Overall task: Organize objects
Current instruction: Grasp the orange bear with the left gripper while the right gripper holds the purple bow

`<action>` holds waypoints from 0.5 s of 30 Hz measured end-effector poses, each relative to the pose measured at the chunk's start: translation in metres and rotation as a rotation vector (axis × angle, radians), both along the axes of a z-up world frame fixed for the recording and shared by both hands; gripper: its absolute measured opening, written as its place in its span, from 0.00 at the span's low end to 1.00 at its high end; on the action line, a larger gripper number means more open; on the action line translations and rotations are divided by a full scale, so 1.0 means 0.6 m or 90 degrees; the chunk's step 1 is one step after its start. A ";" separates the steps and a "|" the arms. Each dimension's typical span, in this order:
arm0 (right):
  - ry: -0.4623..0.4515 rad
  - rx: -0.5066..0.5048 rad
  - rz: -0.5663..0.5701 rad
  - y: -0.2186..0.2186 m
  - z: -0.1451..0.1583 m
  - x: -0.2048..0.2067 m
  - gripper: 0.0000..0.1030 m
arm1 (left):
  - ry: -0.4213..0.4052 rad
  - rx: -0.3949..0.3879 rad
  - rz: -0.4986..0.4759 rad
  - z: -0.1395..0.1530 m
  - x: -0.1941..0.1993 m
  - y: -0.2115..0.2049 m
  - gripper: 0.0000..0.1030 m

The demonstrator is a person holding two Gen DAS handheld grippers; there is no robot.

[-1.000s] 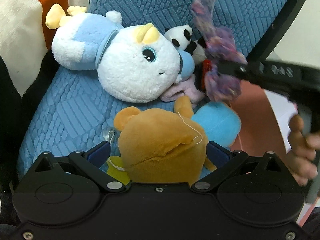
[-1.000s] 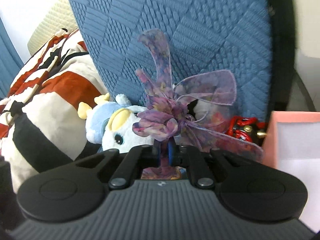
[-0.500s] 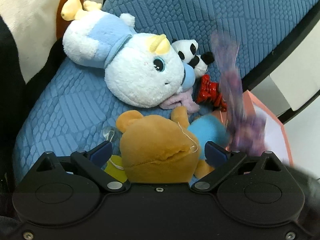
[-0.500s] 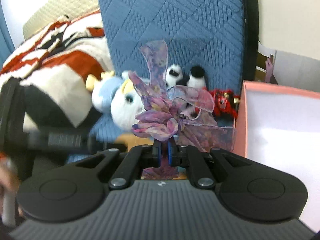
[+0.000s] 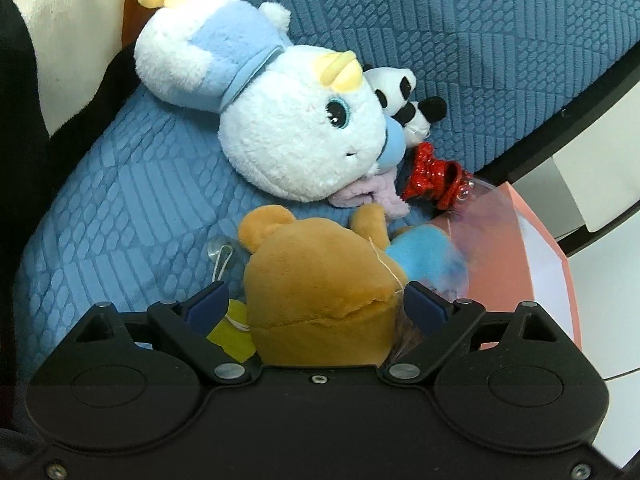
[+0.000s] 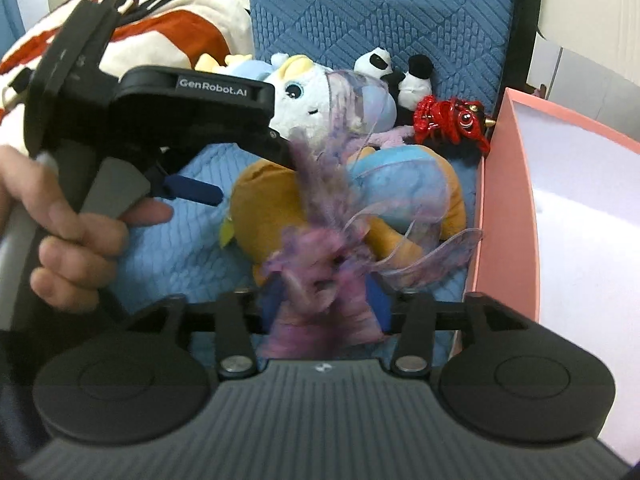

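My left gripper (image 5: 316, 304) is shut on the head of an orange bear plush (image 5: 320, 288) in a light blue shirt, lying on the blue chair seat (image 5: 120, 208). It also shows in the right wrist view (image 6: 264, 204), with the left gripper (image 6: 224, 160) over it. My right gripper (image 6: 324, 304) has its jaws apart, and a blurred purple ribbon bow (image 6: 324, 264) sits loose between them. A pink box (image 6: 516, 208) stands to the right, also in the left wrist view (image 5: 508, 256).
A white and blue plush (image 5: 288, 132), a small panda plush (image 5: 400, 96) and a red figurine (image 5: 432, 176) lie at the back of the seat. A striped cushion (image 6: 160, 40) lies at the left. The chair back (image 6: 380, 12) rises behind.
My right gripper has swung down and toward the seat with the bow and its jaws have opened. The left gripper has stayed shut on the bear and moved slightly closer in.
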State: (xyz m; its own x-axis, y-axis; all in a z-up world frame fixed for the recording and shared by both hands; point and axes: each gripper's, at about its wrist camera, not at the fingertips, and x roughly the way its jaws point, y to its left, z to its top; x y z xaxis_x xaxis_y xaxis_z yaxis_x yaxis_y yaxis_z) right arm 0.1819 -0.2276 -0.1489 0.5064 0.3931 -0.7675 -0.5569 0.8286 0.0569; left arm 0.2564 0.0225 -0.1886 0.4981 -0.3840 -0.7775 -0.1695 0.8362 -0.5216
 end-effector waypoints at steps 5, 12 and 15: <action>-0.009 -0.028 -0.003 0.008 -0.019 0.011 0.69 | 0.003 0.003 -0.003 -0.001 0.007 -0.003 0.91; 0.067 -0.017 -0.001 0.028 -0.054 0.035 0.69 | 0.023 -0.001 -0.005 -0.012 0.016 -0.010 0.91; 0.088 -0.012 0.006 0.038 -0.071 0.044 0.69 | 0.028 -0.009 -0.016 -0.018 0.020 -0.015 0.91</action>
